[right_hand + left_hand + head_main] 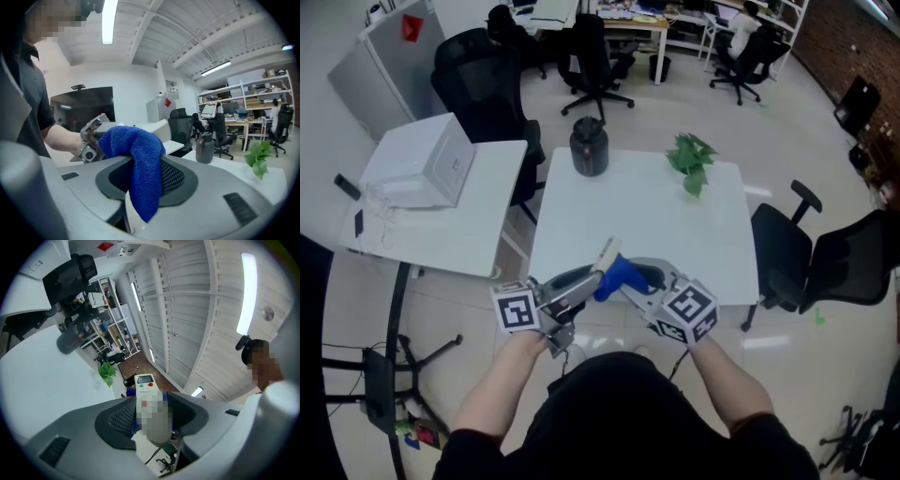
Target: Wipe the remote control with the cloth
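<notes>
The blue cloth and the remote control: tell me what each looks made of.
The blue cloth looks like soft textile, likely microfibre or terry: matte, with a fuzzy pile, and it drapes limply. The remote control looks like hard moulded plastic: off-white, smooth, with rigid straight edges. Its red and green buttons may be rubber, but that is unclear.

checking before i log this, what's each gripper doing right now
left gripper: closed on the remote control
right gripper: closed on the blue cloth
</notes>
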